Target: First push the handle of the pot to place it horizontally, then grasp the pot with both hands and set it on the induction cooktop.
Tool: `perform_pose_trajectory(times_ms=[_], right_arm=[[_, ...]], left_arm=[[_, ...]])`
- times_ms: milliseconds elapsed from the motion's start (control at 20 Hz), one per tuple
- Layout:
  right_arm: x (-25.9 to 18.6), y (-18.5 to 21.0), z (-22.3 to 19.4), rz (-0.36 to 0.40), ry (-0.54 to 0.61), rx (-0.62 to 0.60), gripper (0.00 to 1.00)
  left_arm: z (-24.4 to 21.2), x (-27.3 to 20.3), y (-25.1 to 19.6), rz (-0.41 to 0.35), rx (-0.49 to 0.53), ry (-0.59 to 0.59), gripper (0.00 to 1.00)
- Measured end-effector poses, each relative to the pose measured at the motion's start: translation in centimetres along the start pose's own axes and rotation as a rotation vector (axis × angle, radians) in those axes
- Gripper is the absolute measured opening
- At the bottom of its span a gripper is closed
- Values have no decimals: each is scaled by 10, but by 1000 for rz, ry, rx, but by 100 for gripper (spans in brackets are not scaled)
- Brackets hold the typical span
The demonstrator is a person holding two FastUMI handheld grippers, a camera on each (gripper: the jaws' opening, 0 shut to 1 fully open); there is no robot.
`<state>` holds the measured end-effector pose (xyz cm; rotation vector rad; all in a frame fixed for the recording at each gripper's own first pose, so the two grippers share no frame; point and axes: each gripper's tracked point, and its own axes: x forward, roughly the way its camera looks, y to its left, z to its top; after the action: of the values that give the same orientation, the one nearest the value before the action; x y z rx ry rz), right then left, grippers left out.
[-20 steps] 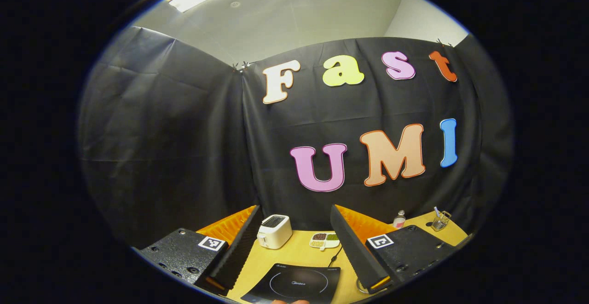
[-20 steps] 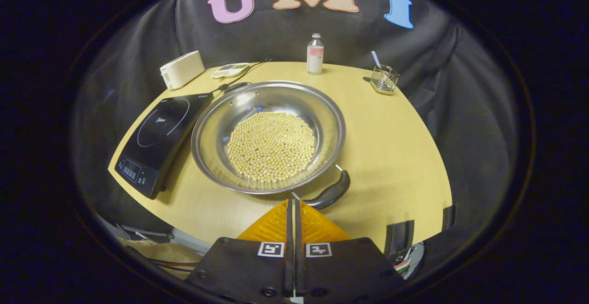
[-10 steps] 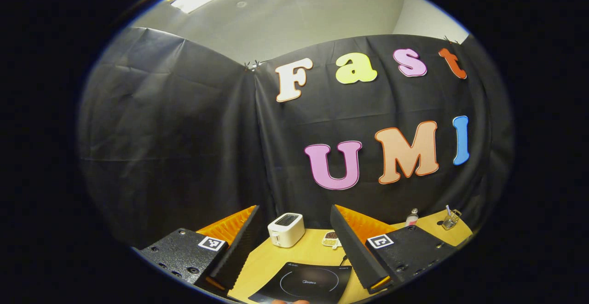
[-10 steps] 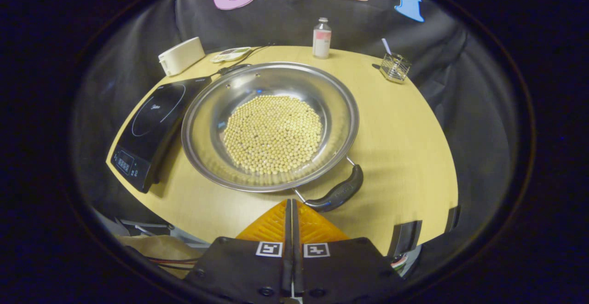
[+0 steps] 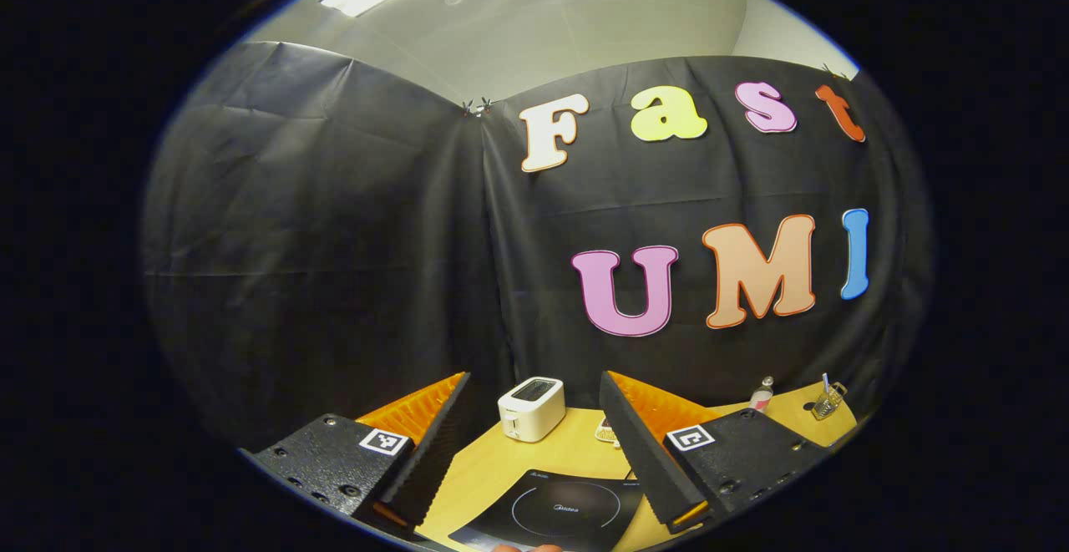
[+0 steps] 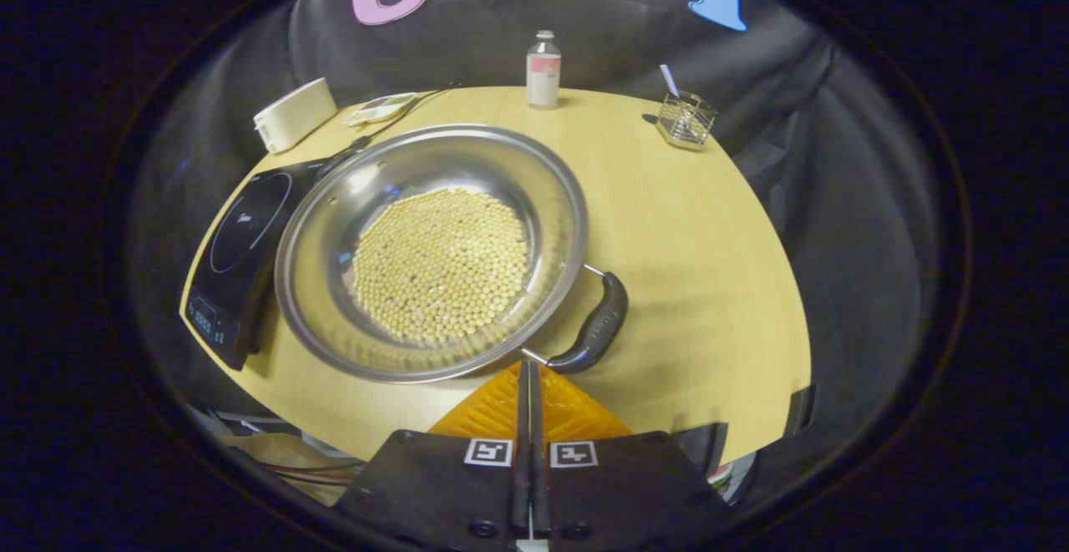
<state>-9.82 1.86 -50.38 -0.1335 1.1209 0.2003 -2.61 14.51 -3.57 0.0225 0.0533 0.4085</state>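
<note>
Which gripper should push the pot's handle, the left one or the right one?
Probably the right. The right gripper is shut, its tips right by the pot handle. The left gripper is open, raised, aimed past the cooktop at the toaster.

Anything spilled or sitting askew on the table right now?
Nothing spilled: the beans all sit inside the pot. The pot's near handle angles diagonally rather than level, and its rim overlaps the cooktop edge.

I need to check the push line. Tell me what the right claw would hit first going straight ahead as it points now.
Most likely the pot's handle: the shut right claw points at its near end, just beside the pot rim. Depth is unclear, so contact cannot be judged.
</note>
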Motion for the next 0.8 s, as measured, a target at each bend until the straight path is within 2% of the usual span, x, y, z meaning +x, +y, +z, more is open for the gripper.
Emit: perform_pose_trajectory(times_ms=[250,300,350,400,550,600,800], right_arm=[[13,-25,25,-42,-17,-9,5],[15,-29,29,-47,-20,-10,2],[18,-31,33,-47,-20,-8,5],[20,-32,36,-45,-20,-10,2],[27,-36,45,-49,-28,-38,5],[28,-38,47,-53,-30,-44,3],[31,-39,52,-58,-34,-38,2]], left_arm=[[-6,1,8,41,-6,15,99],[-7,1,11,49,-8,16,99],[-8,1,13,60,-9,18,99],[-9,0,16,70,-11,21,99],[-13,-2,24,99,-11,29,96],[-15,-3,26,107,-10,33,96],[-19,-6,30,127,-7,44,96]])
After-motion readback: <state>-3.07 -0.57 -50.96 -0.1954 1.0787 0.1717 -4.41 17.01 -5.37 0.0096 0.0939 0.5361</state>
